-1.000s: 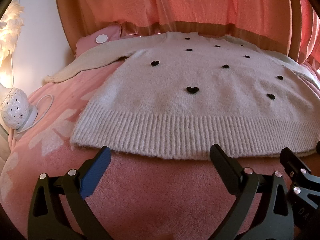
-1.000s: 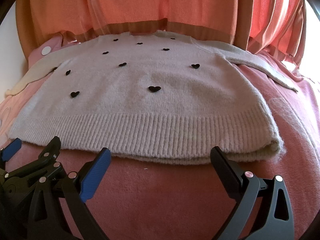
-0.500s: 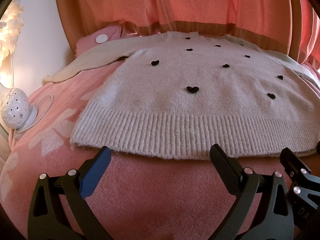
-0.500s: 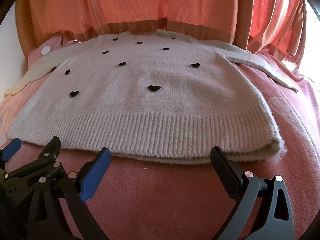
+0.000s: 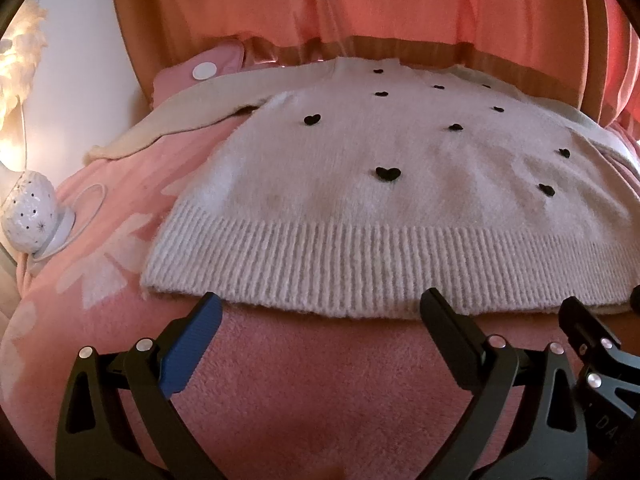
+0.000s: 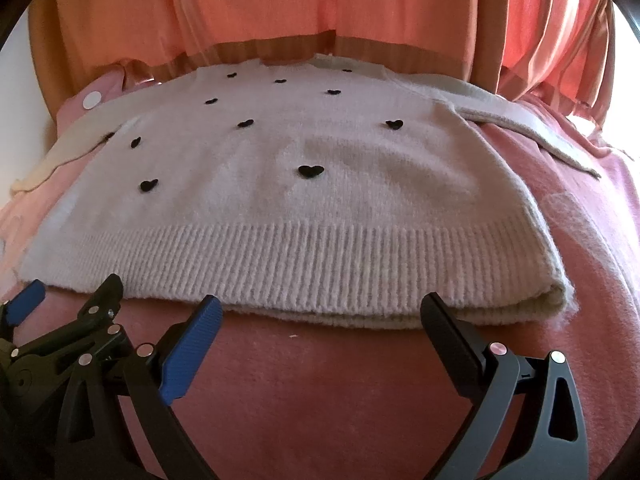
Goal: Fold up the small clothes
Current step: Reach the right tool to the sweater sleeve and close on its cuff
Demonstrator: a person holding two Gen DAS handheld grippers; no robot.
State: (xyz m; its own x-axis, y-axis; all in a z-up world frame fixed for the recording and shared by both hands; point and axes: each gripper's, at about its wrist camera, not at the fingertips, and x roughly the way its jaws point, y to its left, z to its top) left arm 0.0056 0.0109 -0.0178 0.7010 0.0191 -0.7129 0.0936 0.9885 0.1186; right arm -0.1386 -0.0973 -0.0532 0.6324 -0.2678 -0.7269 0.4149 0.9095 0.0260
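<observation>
A small cream knit sweater point(image 5: 360, 184) with black hearts lies flat on a pink blanket point(image 5: 320, 380), sleeves spread to both sides, ribbed hem nearest me. It also shows in the right wrist view point(image 6: 280, 200). My left gripper point(image 5: 320, 312) is open and empty, its fingertips just short of the hem's left half. My right gripper point(image 6: 320, 312) is open and empty, its fingertips just short of the hem's right half. The left gripper's fingers point(image 6: 100, 292) show at the lower left of the right wrist view.
Orange curtains point(image 5: 360, 0) hang behind the sweater. A white speckled lamp point(image 5: 30, 216) with a cord sits at the far left on the blanket. A pink pillow point(image 5: 200, 72) with a white button lies behind the left sleeve.
</observation>
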